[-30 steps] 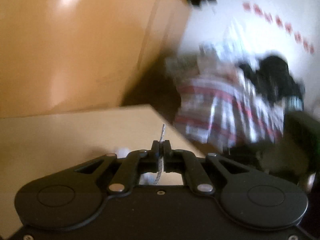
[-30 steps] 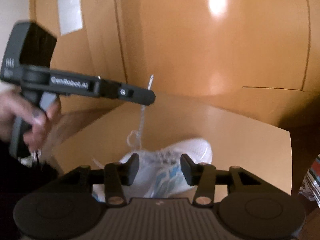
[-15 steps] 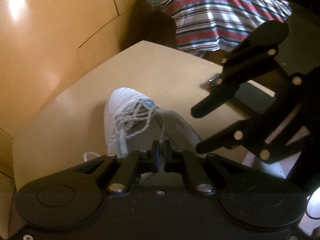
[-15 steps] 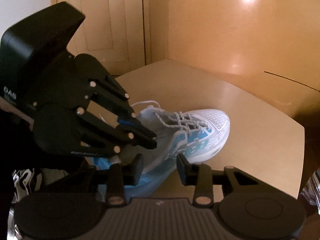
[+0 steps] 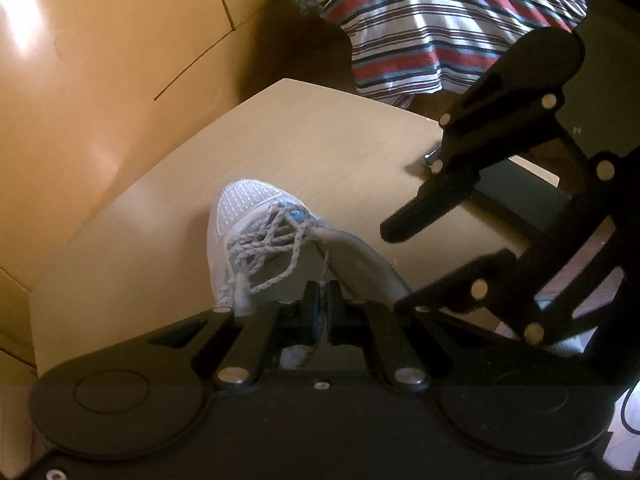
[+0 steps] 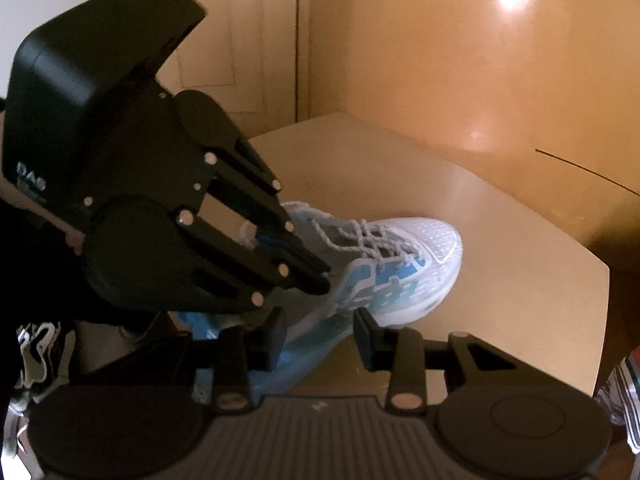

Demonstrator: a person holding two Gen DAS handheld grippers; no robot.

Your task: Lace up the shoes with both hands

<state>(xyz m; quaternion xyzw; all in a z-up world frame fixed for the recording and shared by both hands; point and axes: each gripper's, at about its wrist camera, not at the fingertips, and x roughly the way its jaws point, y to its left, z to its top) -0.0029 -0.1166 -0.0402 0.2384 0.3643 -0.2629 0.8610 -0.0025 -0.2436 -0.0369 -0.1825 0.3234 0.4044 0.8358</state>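
Note:
A white and blue sneaker [image 5: 244,208] lies on a light wooden table [image 5: 340,152], toe pointing away from me. Its grey-white speckled lace [image 5: 276,240] is loosely crossed over the tongue. My left gripper [image 5: 320,300] is shut on a thin strand of that lace, just above the shoe's collar. In the right wrist view the left gripper [image 6: 322,280] hangs over the sneaker's [image 6: 408,272] heel end. My right gripper [image 6: 320,336] stands open beside the sneaker's ankle with nothing between its fingers. From the left wrist view, the right gripper [image 5: 394,268] reaches in from the right.
Glossy orange-brown wooden panels [image 5: 100,60] close in behind the table, and a door [image 6: 240,40] stands at the back left. A striped cloth [image 5: 440,32] lies beyond the table's far edge. The table edge [image 6: 600,320] drops off at the right.
The left gripper, held high with the lace pulled up one second ago, has come down to the shoe's collar, still shut on the lace. The right gripper has moved closer to the shoe, still open.

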